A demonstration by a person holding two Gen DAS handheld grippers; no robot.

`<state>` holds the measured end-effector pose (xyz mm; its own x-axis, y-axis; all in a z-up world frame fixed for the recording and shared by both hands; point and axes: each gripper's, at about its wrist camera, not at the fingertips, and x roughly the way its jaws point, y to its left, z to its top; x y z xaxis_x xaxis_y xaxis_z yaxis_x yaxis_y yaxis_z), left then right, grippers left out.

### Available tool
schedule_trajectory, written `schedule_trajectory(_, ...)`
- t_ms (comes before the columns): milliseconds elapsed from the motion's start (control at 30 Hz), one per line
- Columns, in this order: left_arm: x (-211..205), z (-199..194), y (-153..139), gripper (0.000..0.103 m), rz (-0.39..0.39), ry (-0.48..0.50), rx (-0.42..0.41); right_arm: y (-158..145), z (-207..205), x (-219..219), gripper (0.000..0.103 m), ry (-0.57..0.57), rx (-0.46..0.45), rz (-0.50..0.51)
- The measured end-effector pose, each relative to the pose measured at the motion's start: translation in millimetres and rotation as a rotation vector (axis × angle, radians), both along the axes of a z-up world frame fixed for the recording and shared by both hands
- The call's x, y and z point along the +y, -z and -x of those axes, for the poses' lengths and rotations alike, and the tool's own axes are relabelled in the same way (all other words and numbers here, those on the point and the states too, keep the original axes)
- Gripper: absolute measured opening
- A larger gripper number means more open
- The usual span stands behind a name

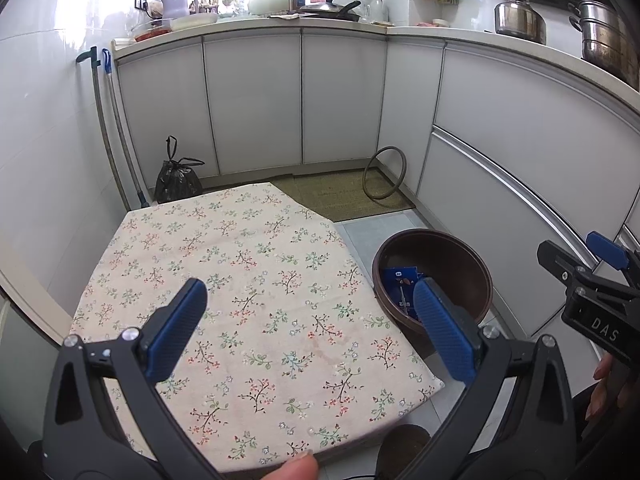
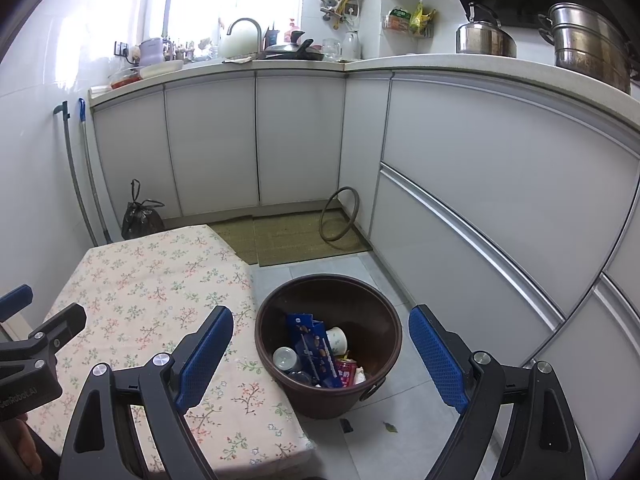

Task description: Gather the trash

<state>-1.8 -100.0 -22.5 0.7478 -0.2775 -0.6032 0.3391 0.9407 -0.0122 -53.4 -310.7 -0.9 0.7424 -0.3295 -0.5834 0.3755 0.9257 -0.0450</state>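
Right wrist — round brown bin, glossy trash.

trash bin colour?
Dark brown round plastic trash bin on the floor; clearest in the right wrist view.

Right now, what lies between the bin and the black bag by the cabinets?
The table corner and green mats on grey floor, seen from the right wrist, between bin and bag.

The bin stands on the floor just right of the table. Inside it lie a box, a can and a cup. A tied bag sits behind the table.
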Motion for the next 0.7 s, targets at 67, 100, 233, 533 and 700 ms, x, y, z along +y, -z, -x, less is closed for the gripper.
schedule_trajectory(67,-0.8,-0.3,0.1,0.103,0.0,-0.001,0.001,0.5,-0.3,0.5,0.091,0.0,0.001,0.001)
schedule_trajectory(100,-0.6,-0.4,0.1,0.103,0.0,-0.001,0.002,0.7,-0.4,1.0,0.091,0.001,0.002,0.001)
schedule_trajectory(233,-0.4,-1.2,0.6,0.103,0.0,-0.004,0.006,0.7,-0.5,0.5,0.091,0.001,0.002,0.0)
schedule_trajectory(533,-0.9,-1.3,2.8,0.103,0.001,-0.009,0.018,1.8,-0.5,2.2,0.091,0.0,0.004,0.002)
schedule_trajectory(700,-0.2,-1.9,4.4,0.103,-0.001,-0.022,0.021,3.6,-2.6,6.3,0.091,0.003,0.012,-0.002)
